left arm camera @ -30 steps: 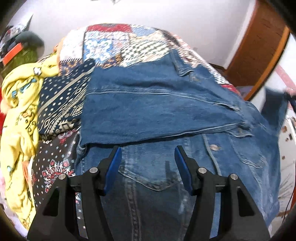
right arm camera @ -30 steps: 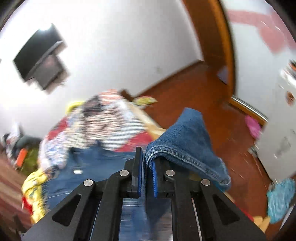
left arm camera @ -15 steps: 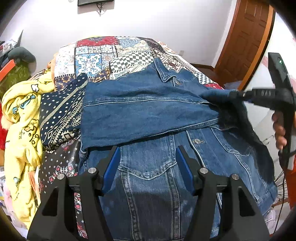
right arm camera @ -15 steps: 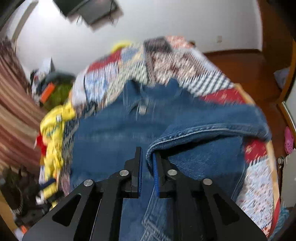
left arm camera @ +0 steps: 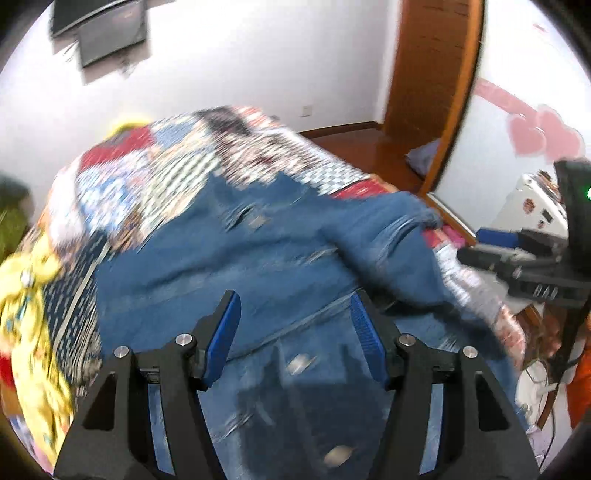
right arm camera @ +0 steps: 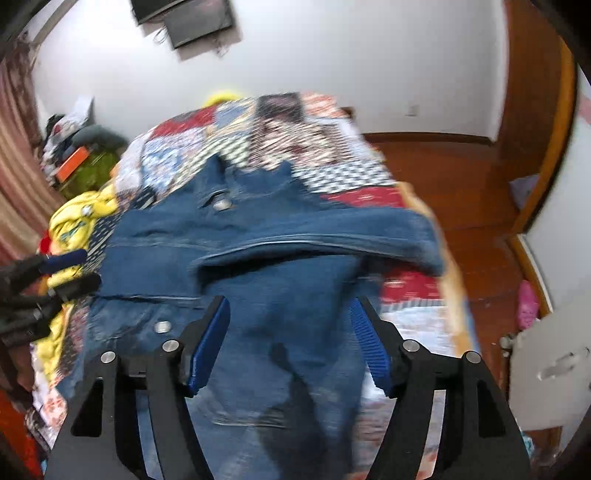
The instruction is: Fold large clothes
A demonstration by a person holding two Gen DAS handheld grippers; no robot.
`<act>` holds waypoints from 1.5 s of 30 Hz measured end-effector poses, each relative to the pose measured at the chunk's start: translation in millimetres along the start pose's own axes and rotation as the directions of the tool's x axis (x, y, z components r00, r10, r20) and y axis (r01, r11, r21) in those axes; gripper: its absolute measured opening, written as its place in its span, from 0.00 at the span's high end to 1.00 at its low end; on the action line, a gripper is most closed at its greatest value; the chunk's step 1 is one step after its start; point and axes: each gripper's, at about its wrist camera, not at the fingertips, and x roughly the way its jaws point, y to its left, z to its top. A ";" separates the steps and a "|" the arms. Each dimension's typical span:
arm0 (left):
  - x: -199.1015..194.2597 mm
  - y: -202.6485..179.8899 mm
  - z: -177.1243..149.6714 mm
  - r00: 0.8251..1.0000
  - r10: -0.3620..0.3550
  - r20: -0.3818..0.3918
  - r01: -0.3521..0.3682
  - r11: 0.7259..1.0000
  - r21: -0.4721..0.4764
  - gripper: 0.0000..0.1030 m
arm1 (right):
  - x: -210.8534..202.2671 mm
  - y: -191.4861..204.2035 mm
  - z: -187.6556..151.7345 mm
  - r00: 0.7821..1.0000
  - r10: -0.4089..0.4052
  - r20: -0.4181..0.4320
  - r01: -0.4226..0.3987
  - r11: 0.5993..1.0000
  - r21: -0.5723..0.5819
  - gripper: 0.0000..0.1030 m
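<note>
A blue denim jacket (left arm camera: 258, 258) lies front up on the patchwork bedspread (left arm camera: 207, 158), collar toward the far wall. One sleeve (right arm camera: 332, 229) lies folded across its chest. My left gripper (left arm camera: 295, 328) is open and empty above the jacket's lower front. My right gripper (right arm camera: 290, 332) is open and empty above the jacket's right side (right arm camera: 288, 302). The right gripper also shows in the left wrist view (left arm camera: 517, 258), at the bed's right edge. The left gripper shows at the left edge of the right wrist view (right arm camera: 55, 273).
Yellow printed clothes (right arm camera: 77, 218) and a dark patterned cloth (left arm camera: 70, 306) lie on the bed's left side. A wooden floor (right arm camera: 461, 184) and a door frame (left arm camera: 432, 74) are to the right. A wall television (right arm camera: 184, 18) hangs beyond the bed.
My right gripper has opened and let go of the sleeve, which now lies across the jacket. Both views have tilted up and are blurred by motion. My left gripper stays open.
</note>
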 end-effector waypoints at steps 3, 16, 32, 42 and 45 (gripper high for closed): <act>15.4 -29.7 30.0 0.999 -0.036 -0.005 0.036 0.997 0.065 0.41 | -2.5 -26.3 -4.4 0.998 -0.055 0.018 0.055 0.998 0.039 0.32; 162.3 -121.0 80.6 0.961 -0.048 -0.273 0.126 0.953 0.275 0.50 | 54.0 -79.8 -23.6 0.994 -0.041 -0.101 0.055 0.988 0.142 0.32; 103.0 -68.4 101.4 0.996 -0.066 -0.060 0.072 0.991 0.108 0.93 | 80.8 -68.5 -37.2 0.987 -0.045 -0.153 0.055 0.996 0.065 0.27; 46.8 25.1 29.7 0.997 0.050 -0.053 -0.050 0.999 -0.003 0.91 | 77.8 -66.6 -34.5 0.984 -0.055 -0.169 0.069 0.995 0.075 0.26; 59.2 41.7 -20.6 0.985 0.069 -0.160 -0.075 0.997 -0.031 0.85 | 83.1 -62.6 -31.8 0.981 -0.079 -0.178 0.091 0.994 0.063 0.26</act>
